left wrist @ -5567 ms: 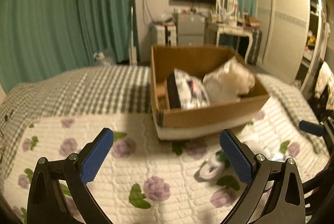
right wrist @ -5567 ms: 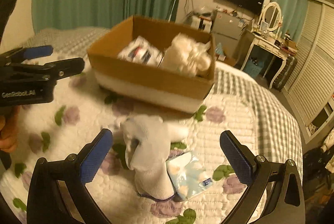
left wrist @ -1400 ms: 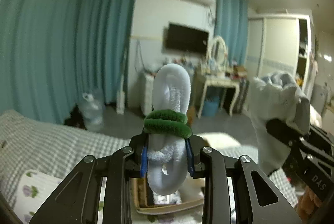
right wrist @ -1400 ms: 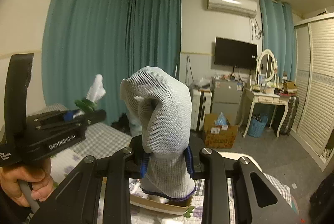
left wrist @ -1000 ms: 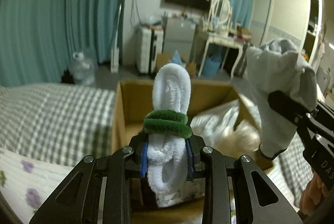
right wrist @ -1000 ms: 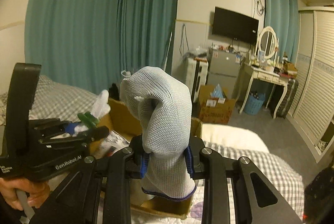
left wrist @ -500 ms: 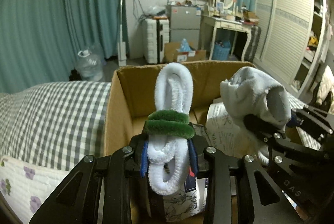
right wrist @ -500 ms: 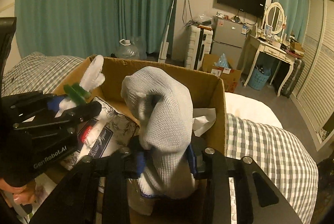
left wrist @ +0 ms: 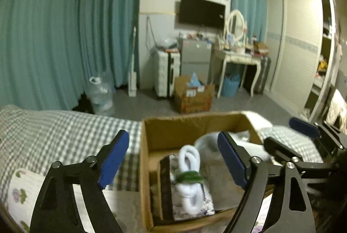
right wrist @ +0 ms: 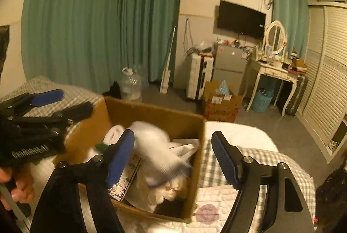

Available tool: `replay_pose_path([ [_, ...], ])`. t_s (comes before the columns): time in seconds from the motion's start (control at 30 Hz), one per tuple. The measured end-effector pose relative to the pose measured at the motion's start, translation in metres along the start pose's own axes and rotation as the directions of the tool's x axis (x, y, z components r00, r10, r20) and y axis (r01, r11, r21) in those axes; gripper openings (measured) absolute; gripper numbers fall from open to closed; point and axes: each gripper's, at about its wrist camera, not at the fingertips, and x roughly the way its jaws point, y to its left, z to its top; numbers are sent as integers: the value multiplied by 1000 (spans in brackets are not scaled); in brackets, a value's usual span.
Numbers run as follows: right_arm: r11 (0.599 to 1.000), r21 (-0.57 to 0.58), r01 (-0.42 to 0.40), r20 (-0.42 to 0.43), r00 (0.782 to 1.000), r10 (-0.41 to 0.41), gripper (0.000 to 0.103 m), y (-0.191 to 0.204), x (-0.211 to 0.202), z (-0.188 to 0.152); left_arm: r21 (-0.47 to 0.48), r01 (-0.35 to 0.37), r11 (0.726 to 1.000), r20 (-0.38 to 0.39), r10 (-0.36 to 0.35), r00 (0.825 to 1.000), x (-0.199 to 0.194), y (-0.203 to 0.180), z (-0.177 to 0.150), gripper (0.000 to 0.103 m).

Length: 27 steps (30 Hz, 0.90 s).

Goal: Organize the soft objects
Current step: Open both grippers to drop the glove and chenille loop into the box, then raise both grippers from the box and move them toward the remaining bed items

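While both tongs, the left gripper (left wrist: 173, 159) and the right gripper (right wrist: 173, 159), are opening with nothing held, I see the white cord (left wrist: 189, 176) and glove (right wrist: 160, 154) below them in the box (left wrist: 186, 124), so I judge the drop finished and next I must fetch remaining soft things.

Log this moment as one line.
left hand-held gripper: opening, empty | right hand-held gripper: opening, empty | white bundle, glove: in cardboard box

Black jaws, blue ribbed pads (left wrist: 113, 159)
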Motion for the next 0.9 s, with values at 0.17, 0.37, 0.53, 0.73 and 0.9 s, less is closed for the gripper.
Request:
replay_pose_path([
  [0.17, 998, 13, 59, 56, 997, -60, 92, -10, -43, 13, -93, 34, 995, 44, -30, 999, -44, 13, 15, 96],
  [0.37, 994, 61, 92, 155, 983, -101, 103, -16, -107, 26, -79, -3, 997, 138, 14, 990, -104, 5, 33, 103],
  [0.53, 993, 57, 101, 211, 971, -110, 103, -11, -157, 28, -80, -14, 997, 186, 28, 982, -145, 7, 33, 103],
  [0.73, 994, 32, 103, 256, 961, -108, 103, 3, -209, 26, -100, -18, 995, 236, 41, 971, -189, 9, 29, 103],
  [0.9, 993, 12, 115, 293, 949, -114, 103, 16, -248, 23, -101, -32, 994, 256, 57, 965, -216, 5, 21, 103],
])
